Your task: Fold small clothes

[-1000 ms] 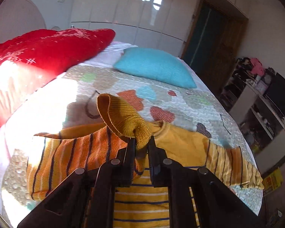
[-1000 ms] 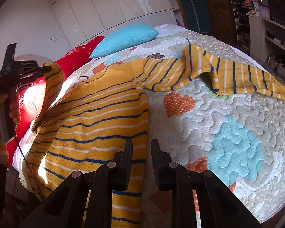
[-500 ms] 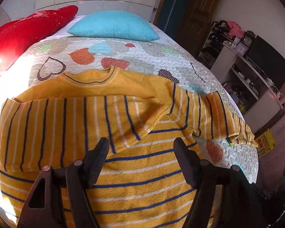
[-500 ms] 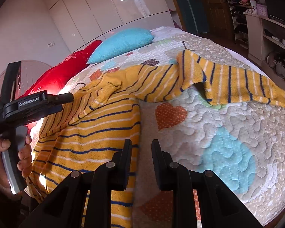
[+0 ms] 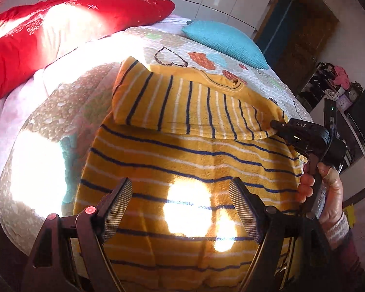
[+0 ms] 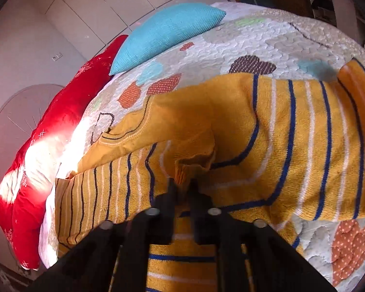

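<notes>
A small yellow sweater [image 5: 187, 165] with navy and white stripes lies flat on the bed. Its left sleeve [image 5: 182, 107] is folded across the chest. My left gripper [image 5: 180, 206] is open and empty, hovering over the sweater's lower body. My right gripper [image 6: 182, 189] has its jaws close together at the cuff [image 6: 194, 168] of the folded sleeve; it also shows in the left wrist view [image 5: 276, 124], touching the cuff end. The other sleeve [image 6: 328, 131] lies spread to the right.
The bed has a quilt [image 6: 243, 39] with heart patches. A red pillow [image 5: 48, 31] and a turquoise pillow [image 5: 223, 41] lie at the head. Shelves [image 5: 348, 112] with clutter stand to the right of the bed.
The left gripper let go of the sleeve cuff, opened and drew back over the sweater's lower body. The right gripper moved forward to the cuff of the folded sleeve.
</notes>
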Demonstrator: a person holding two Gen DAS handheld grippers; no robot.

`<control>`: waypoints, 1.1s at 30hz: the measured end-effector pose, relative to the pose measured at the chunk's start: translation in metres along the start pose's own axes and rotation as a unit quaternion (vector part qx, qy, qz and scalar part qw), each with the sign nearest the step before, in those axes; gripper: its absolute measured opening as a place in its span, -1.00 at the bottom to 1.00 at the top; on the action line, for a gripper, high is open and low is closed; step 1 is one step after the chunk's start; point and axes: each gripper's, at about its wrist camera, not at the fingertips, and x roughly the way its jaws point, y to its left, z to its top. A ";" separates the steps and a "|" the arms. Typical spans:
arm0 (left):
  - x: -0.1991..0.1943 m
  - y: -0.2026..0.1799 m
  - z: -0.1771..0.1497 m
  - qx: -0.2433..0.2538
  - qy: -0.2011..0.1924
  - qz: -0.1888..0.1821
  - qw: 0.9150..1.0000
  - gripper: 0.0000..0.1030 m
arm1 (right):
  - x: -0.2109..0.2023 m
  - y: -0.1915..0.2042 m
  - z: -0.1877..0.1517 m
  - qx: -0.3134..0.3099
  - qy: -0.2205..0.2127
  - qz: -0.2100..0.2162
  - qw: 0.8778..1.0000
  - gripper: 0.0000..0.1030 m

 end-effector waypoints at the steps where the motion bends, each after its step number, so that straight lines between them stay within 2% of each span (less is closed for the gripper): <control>1: -0.002 0.006 -0.002 -0.008 0.001 0.001 1.000 0.57 | -0.003 -0.003 -0.001 0.010 -0.006 0.007 1.000 -0.88; 4: -0.008 0.018 -0.007 -0.018 -0.002 0.007 1.000 0.57 | -0.026 -0.010 -0.009 0.015 -0.030 0.020 0.999 -0.89; 6: -0.009 0.021 -0.009 -0.019 -0.004 0.006 1.000 0.57 | -0.041 -0.018 -0.017 0.017 -0.044 0.005 0.999 -0.89; 9: -0.004 0.014 -0.012 -0.012 0.001 0.007 1.000 0.57 | -0.044 -0.037 -0.026 0.024 -0.035 -0.017 0.999 -0.87; 11: -0.001 0.004 -0.013 -0.005 0.009 0.000 1.000 0.57 | -0.051 -0.052 -0.032 0.036 -0.030 0.007 0.999 -0.85; 16: -0.004 -0.021 -0.016 0.029 0.005 -0.007 1.000 0.57 | -0.120 -0.089 -0.063 0.034 -0.082 0.015 0.996 -0.81; 18: -0.002 -0.027 -0.015 0.033 0.007 -0.008 0.999 0.57 | -0.151 -0.123 -0.076 0.071 -0.109 0.003 0.991 -0.59; 19: -0.001 -0.028 -0.015 0.033 0.009 -0.009 0.999 0.57 | -0.167 -0.144 -0.082 0.097 -0.125 -0.009 0.987 -0.41; 21: 0.004 -0.031 -0.016 0.031 0.015 -0.013 0.999 0.57 | -0.196 -0.186 -0.093 0.153 -0.160 -0.035 0.975 -0.20; 22: 0.006 -0.033 -0.018 0.030 0.020 -0.015 0.999 0.57 | -0.209 -0.207 -0.096 0.183 -0.174 -0.046 0.967 -0.03; 24: 0.012 -0.039 -0.020 0.032 0.030 -0.020 0.999 0.57 | -0.225 -0.244 -0.101 0.238 -0.196 -0.047 0.950 0.03; 27: 0.018 -0.051 -0.024 0.045 0.041 -0.020 0.998 0.57 | -0.236 -0.276 -0.094 0.284 -0.222 -0.032 0.932 0.03; 29: 0.019 -0.058 -0.026 0.052 0.044 -0.020 0.997 0.57 | -0.237 -0.282 -0.082 0.290 -0.231 -0.046 0.928 0.02; 30: 0.019 -0.060 -0.026 0.054 0.044 -0.020 0.997 0.57 | -0.234 -0.283 -0.075 0.291 -0.230 -0.050 0.927 -0.05; 31: 0.018 -0.062 -0.026 0.056 0.044 -0.019 0.997 0.57 | -0.232 -0.285 -0.069 0.293 -0.227 -0.052 0.927 -0.53; 32: 0.017 -0.063 -0.026 0.057 0.044 -0.018 0.997 0.57 | -0.229 -0.289 -0.062 0.295 -0.219 -0.046 0.929 -0.88; 33: 0.015 -0.063 -0.026 0.057 0.043 -0.014 0.997 0.57 | -0.228 -0.293 -0.057 0.297 -0.211 -0.040 0.930 -0.88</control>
